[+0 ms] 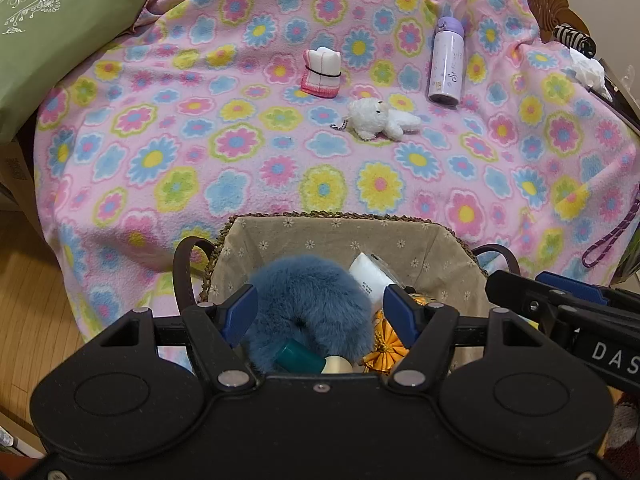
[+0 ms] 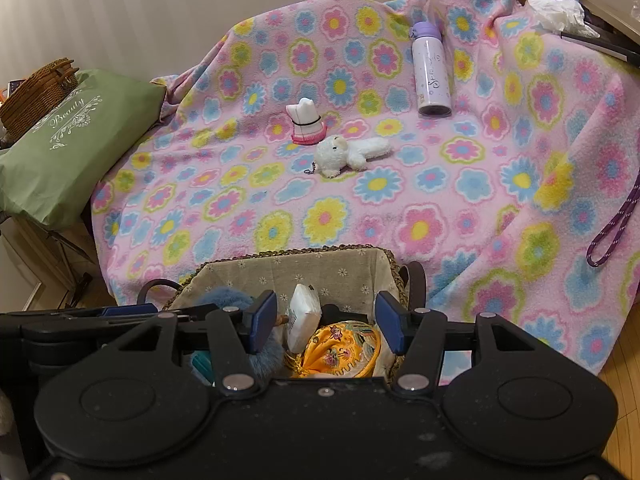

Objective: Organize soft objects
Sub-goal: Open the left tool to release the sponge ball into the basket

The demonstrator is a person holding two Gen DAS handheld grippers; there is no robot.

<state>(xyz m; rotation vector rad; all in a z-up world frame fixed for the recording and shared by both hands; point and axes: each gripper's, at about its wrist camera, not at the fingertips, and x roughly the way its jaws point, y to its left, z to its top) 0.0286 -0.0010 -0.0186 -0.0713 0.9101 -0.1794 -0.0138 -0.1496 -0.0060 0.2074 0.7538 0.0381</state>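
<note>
Hovering over the woven basket with the beige flower-print lining (image 1: pixel 320 232), both grippers point down into it, which reads as the drop-off spot for soft things. The left gripper (image 1: pixel 320 312) has its jaws apart around the fluffy blue-grey fur ring (image 1: pixel 308 300); I cannot tell whether the pads actually press it. The right gripper (image 2: pixel 326 322) stands with jaws apart, clamped on nothing, directly above the orange embroidered fabric pouch (image 2: pixel 340 348) lying in the basket, likely just let go. A white padded packet (image 2: pixel 304 320) leans upright beside the pouch, its small print too fine to read.

Beyond the grippers, well apart from the basket, the white plush toy with a bead chain (image 1: pixel 380 120) lies on its side on the pink flower-patterned fleece blanket (image 1: pixel 200 140), with a rolled pink-and-white cloth bound by a black band (image 1: pixel 322 72) just behind it; both look still to be collected. Farther right stands a lilac bottle (image 1: pixel 446 64) with cursive lettering I cannot read. Far left, a green fabric bag (image 1: pixel 60 32) reads "Beauty". The right gripper's body shows "DAS".
</note>
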